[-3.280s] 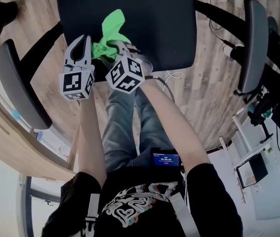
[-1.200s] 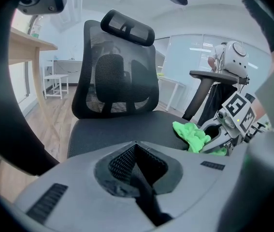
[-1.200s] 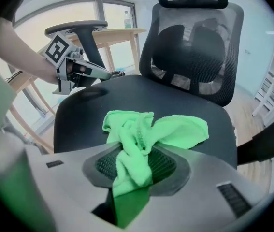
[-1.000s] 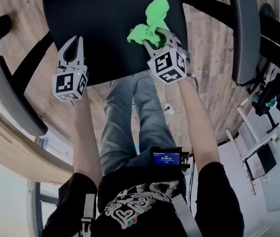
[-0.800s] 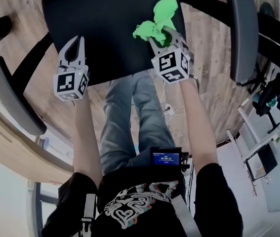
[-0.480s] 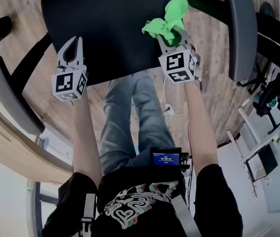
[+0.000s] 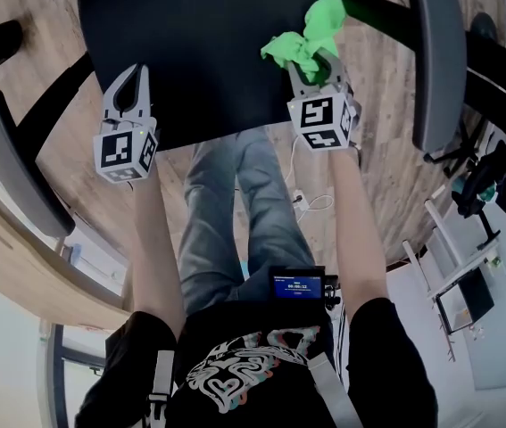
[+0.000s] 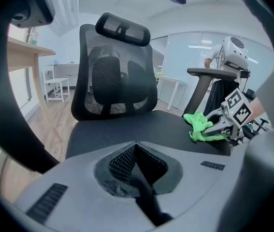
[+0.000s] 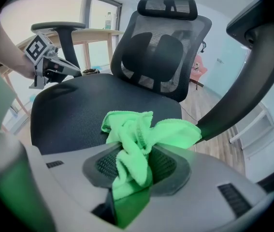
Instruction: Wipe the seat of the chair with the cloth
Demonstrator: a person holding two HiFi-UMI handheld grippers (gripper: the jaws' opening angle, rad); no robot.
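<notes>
Cloth (image 7: 306,41) bright green. Chair seat (image 7: 199,52) black. Marker cubes (image 7: 126,152) white with black squares. Floor (image 7: 382,150) brown wood stripes. Jeans (image 7: 226,212) blue.

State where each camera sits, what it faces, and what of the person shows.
Head view: on the head, looking steeply down at the seat; forearms, legs, left gripper, right gripper show.
Left gripper view: on the left gripper, facing the backrest; its own shut jaws below.
Right gripper view: on the right gripper, facing the backrest; its jaws clamp the cloth.
Shared: each gripper view shows the other gripper; all show seat and cloth.
</notes>
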